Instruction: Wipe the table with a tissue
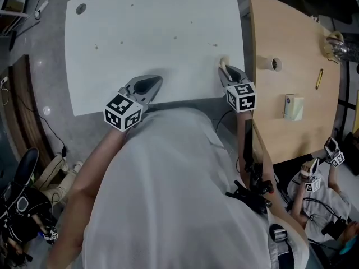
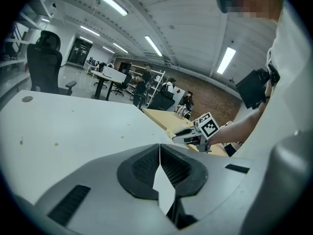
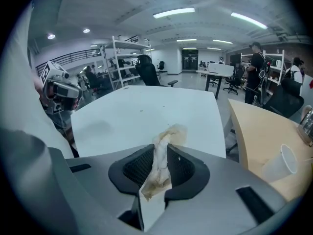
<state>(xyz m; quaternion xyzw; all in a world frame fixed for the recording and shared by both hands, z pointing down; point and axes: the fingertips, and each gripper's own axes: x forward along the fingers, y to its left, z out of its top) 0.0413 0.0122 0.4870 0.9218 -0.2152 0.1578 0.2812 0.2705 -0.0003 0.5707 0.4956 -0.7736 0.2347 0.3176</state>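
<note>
The white table [image 1: 151, 32] carries a few small brown specks [image 1: 96, 47]. My right gripper [image 1: 224, 65] is at the table's near right corner, shut on a crumpled, stained tissue [image 3: 164, 153] that sticks out between its jaws. In the head view only a small tuft of the tissue [image 1: 223, 62] shows at the tip. My left gripper [image 1: 149, 85] hovers over the near edge left of centre. Its jaws are closed together with nothing between them [image 2: 160, 155]. In the left gripper view the right gripper [image 2: 182, 135] shows ahead by the table's corner.
A wooden table [image 1: 291, 77] adjoins on the right, bearing a paper cup [image 1: 275, 64], a pen [image 1: 318, 78] and a small box [image 1: 293, 106]. A round grommet [image 1: 81, 8] sits at the white table's far left corner. An office chair [image 2: 45, 62] stands beyond it.
</note>
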